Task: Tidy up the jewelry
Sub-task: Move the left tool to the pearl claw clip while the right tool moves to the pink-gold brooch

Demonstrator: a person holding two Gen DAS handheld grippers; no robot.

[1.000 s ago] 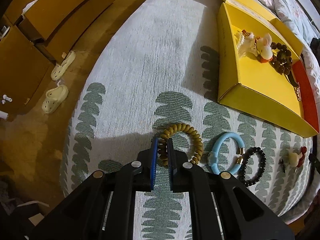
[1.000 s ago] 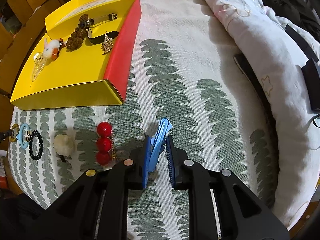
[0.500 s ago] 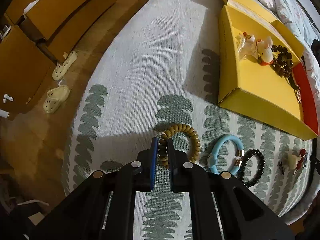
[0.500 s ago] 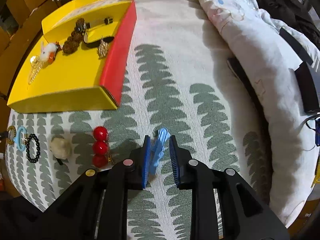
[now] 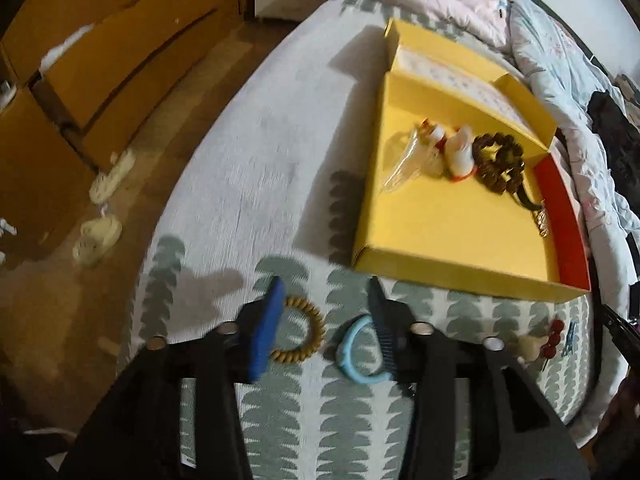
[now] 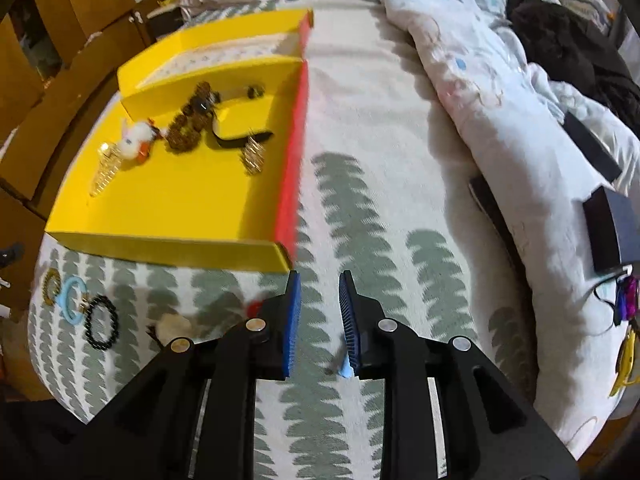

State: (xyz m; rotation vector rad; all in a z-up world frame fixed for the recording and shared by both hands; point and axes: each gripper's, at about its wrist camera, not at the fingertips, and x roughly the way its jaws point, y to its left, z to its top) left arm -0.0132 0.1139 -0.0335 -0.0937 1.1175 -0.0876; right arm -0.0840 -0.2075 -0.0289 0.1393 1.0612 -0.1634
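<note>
Left gripper (image 5: pixel 326 304): jaws stood wide apart and empty, raised above the bedspread (image 5: pixel 248 152). Below the span between them lay the tan bead bracelet (image 5: pixel 308 334), partly hidden by the left pad, and the light blue bangle (image 5: pixel 358 356), partly hidden by the right pad. Neither was touched, as far as the blurred view allowed.

Right gripper (image 6: pixel 318 300): jaws parted to a moderate gap, holding nothing. A small blue hair clip (image 6: pixel 345 369) lay on the fabric just beside the right pad's lower edge; whether it touched the pad could not be told.

Loose items, near edge of bed: black bead bracelet (image 6: pixel 101 322), cream pom-pom piece (image 6: pixel 172 326), red bead piece (image 6: pixel 253 307) half hidden by the right gripper's left finger.

Yellow tray (image 6: pixel 168 240), red-edged, beyond both grippers: held a white rabbit charm (image 6: pixel 134 140), dark brown bead strand (image 6: pixel 188 128), black strap (image 6: pixel 236 140), gold ornament (image 6: pixel 253 155) and a clear packet (image 6: pixel 106 168).

Risks, as judged: two bracelets lay under one wide opening, so a closing pinch might catch both or nudge one aside; the soft bedspread could bunch between the pads; the clip, close against the right pad, could be dragged or flicked toward the bed edge; motion blur suggested speed, which would worsen aim.
</note>
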